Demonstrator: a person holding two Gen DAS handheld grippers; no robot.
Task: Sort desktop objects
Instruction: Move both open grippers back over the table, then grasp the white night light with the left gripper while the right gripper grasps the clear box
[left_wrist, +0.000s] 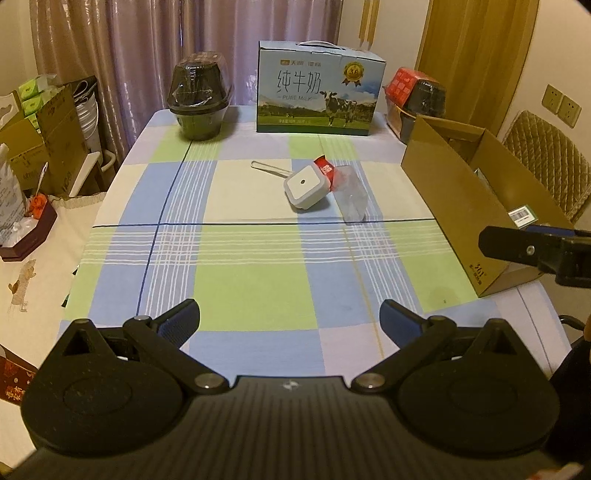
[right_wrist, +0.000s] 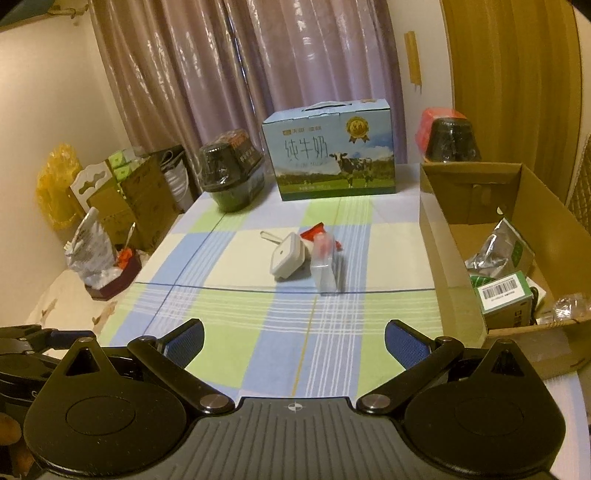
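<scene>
Left gripper (left_wrist: 289, 317) released and empty, low over the near desk (left_wrist: 255, 295); right gripper (right_wrist: 294, 338) likewise spread, holding nothing. Remaining cluster sits mid-desk, touching: metal clip (left_wrist: 266, 168), white square plug (left_wrist: 306, 185), red packet (left_wrist: 326, 170), clear plastic piece (left_wrist: 352, 197). Judged step: between picks; next, reach forward, grasp one item, carry it right into the cardboard box (right_wrist: 439, 236).

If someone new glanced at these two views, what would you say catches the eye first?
Probably the blue milk carton standing at the far edge of the checked tablecloth. Next, the small heap mid-table: a white square box, a red packet and a clear bag bunched together. On the right sits an open cardboard box already holding a few items.
</scene>
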